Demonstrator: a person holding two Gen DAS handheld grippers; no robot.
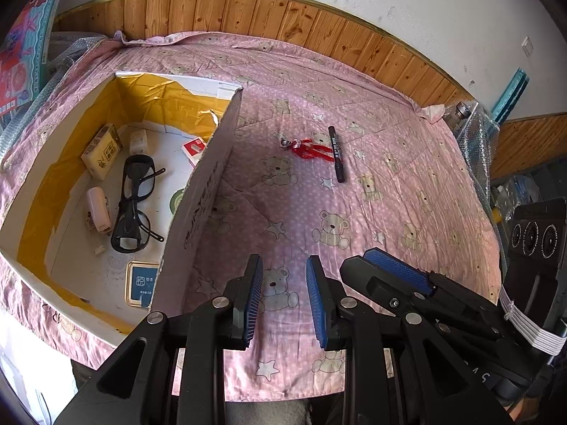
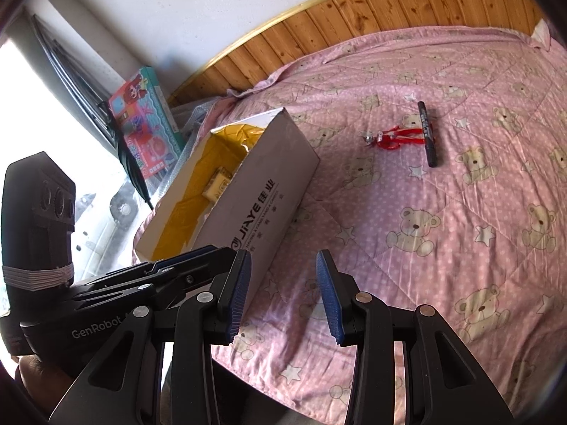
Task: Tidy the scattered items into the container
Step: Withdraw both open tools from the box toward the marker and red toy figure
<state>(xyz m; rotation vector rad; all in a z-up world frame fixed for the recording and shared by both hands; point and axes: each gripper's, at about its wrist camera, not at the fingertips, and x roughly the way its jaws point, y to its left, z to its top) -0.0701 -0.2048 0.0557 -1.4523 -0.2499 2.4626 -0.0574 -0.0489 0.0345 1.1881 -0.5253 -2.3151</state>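
Cardboard box (image 1: 198, 191) sits at the left of the pink quilt (image 1: 354, 212), open-topped so loose things can be dropped in; glasses (image 1: 136, 202), a yellow packet (image 1: 102, 150) and small cartons already lie inside. Two items remain out on the quilt, well apart from the box: a black marker (image 1: 336, 154) and, touching its side, a red figure toy (image 1: 308, 147), possibly a keyring charm. Left gripper (image 1: 284, 304) and right gripper (image 2: 283, 297) both hover low at the near edge, jaws parted and empty, aimed toward that pair, probably readying a pickup.
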